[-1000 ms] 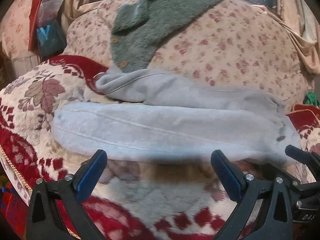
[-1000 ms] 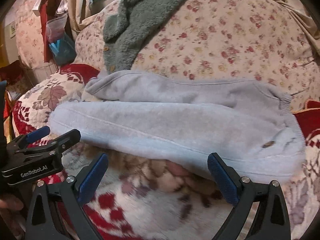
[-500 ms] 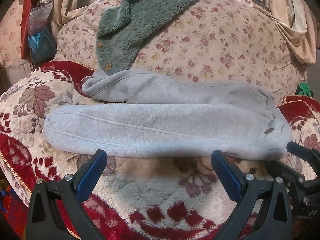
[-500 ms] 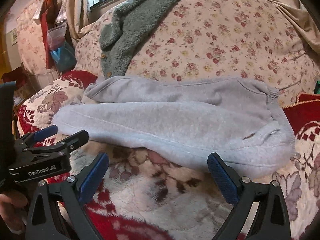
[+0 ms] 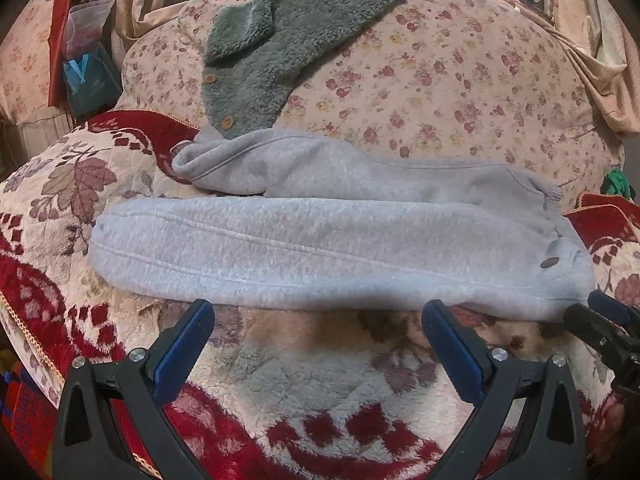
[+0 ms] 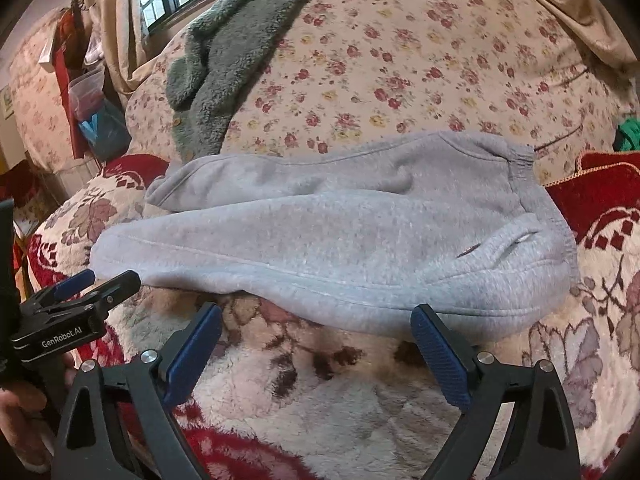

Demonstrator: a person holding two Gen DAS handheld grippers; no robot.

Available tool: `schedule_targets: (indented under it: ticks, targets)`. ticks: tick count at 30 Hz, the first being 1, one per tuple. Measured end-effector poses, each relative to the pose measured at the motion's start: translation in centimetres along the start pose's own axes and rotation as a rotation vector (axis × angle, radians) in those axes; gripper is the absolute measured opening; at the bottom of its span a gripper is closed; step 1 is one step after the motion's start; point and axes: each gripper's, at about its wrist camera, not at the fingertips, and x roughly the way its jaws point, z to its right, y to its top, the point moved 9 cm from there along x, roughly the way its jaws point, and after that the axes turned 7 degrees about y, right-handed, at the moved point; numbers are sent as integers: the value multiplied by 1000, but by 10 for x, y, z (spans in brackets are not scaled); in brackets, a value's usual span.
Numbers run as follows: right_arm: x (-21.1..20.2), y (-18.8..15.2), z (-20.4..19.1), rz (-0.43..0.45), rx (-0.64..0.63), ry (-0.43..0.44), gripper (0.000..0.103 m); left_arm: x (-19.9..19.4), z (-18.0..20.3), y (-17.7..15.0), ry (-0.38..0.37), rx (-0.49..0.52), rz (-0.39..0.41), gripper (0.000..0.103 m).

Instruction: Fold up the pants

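Grey fleece pants point(image 5: 328, 240) lie sideways on the red and cream floral blanket point(image 5: 320, 392), legs stacked, cuffs at the left, waistband at the right; they also show in the right wrist view point(image 6: 340, 248). My left gripper point(image 5: 318, 344) is open and empty, just short of the pants' near edge. My right gripper point(image 6: 316, 346) is open and empty, near the same edge toward the waistband. Each gripper shows at the edge of the other's view: the right one point(image 5: 612, 328) and the left one point(image 6: 76, 304).
A green fleece jacket point(image 5: 296, 44) with wooden buttons hangs over the floral sofa back point(image 5: 460, 92) behind the pants. A blue bag point(image 5: 90, 80) and red fabric sit at the far left. A green item point(image 6: 628, 134) lies at the far right.
Both grippers have pulled back a little from the pants and stayed open. The pants lie still, and more blanket shows in front of them.
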Motion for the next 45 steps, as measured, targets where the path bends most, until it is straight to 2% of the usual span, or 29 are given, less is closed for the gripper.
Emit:
schedule_targets:
  ticks: [6,18,25,28,31,37,41,45]
  targets:
    - [3,-1,7,-8,40,16,97,6,-6,-2,14,-6,-11,103]
    - [9,-1,25,-26,55,-21,97,18,-19,-3,33,-22,-26,103]
    - [11,-3,42,-41,75,-47,97,28,-43,-2,70,-57,-42,103]
    - [11,-5,52,-47,94,-54,97,33,-68,-2,98,-93,-46,103]
    - [11,-8,67,-57,141,-56,98,39,-95,-2,113,-155,-64,103]
    - [1,-26,109,-82,326,-22,98,54,-143,-3,130,-271,-93,103]
    - [-3,-34,140,-76,442,-35,98,70,-159,-5,100,-357,-124,103]
    - [3,-35,155,-62,545,0,98,82,-167,-8,79,-420,-139,103]
